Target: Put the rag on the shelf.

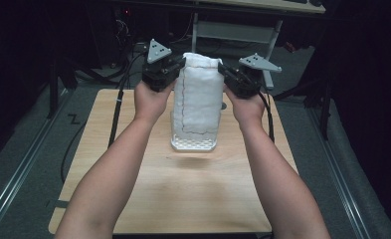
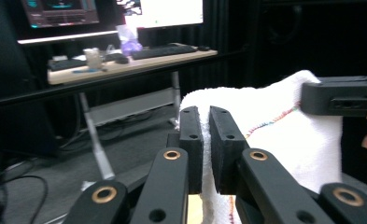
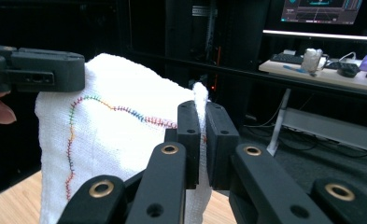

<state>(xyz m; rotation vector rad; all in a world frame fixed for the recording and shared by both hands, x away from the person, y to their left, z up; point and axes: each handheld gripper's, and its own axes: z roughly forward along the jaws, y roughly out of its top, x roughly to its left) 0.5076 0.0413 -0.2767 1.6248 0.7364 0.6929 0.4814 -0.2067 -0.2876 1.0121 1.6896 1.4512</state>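
— What are you working over?

— I'm standing at the light wooden table [image 1: 183, 199], and I'm holding a white woven towel with multicoloured stitching [image 1: 198, 94] hanging above the white perforated plastic tray [image 1: 193, 145].

— How are your tools gripping?

— My left gripper [image 1: 179, 67] is clamping the towel's top left corner; my right gripper [image 1: 223, 69] is clamping the top right corner.

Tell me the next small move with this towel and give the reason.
Probably lower both hands together so the towel's bottom edge settles onto the white tray. The left claw and right claw each pinch a top corner, and the cloth hangs straight down with its lower edge right over the tray on the table.
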